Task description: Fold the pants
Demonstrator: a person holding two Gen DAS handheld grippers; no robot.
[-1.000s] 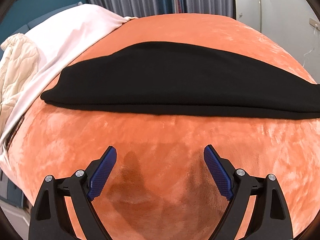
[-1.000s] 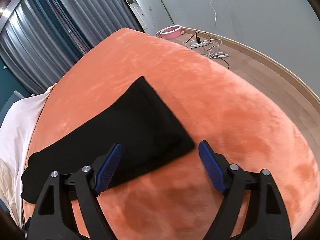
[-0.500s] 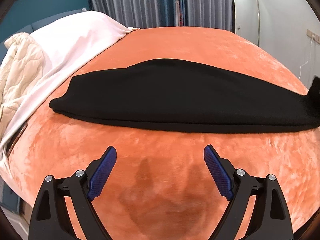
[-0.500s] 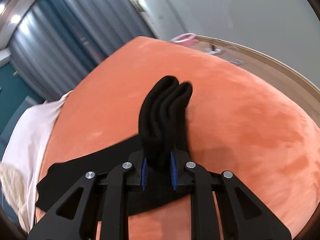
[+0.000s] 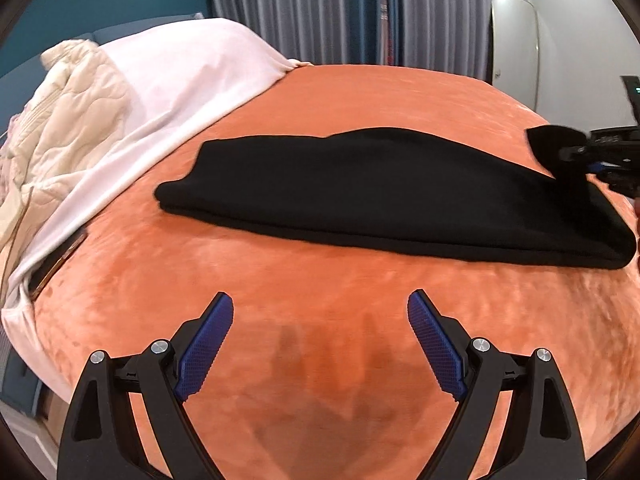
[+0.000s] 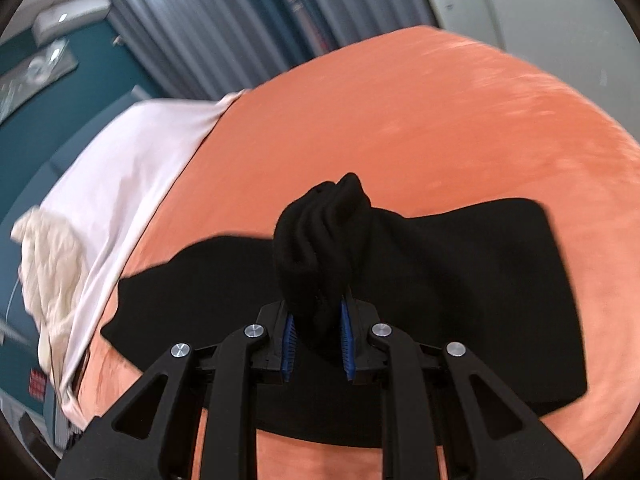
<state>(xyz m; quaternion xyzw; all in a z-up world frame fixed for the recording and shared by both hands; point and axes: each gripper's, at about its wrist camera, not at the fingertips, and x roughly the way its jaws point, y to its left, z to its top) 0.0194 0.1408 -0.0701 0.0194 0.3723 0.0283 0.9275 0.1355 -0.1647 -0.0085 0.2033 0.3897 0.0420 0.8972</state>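
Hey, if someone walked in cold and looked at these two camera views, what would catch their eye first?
Probably the black pants stretched across the bright orange bedspread, the strongest contrast in both views. Next, the right gripper, clamped on one end of them and holding a bunched wad up off the bed. The left gripper sits open over bare blanket, with white bedding heaped at the far left.

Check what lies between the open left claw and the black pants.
Only bare orange plush bedcover separates the left claw from the folded black fabric pants, seen in the left wrist view.

No legible text, labels, brands, numbers or signs in either view.
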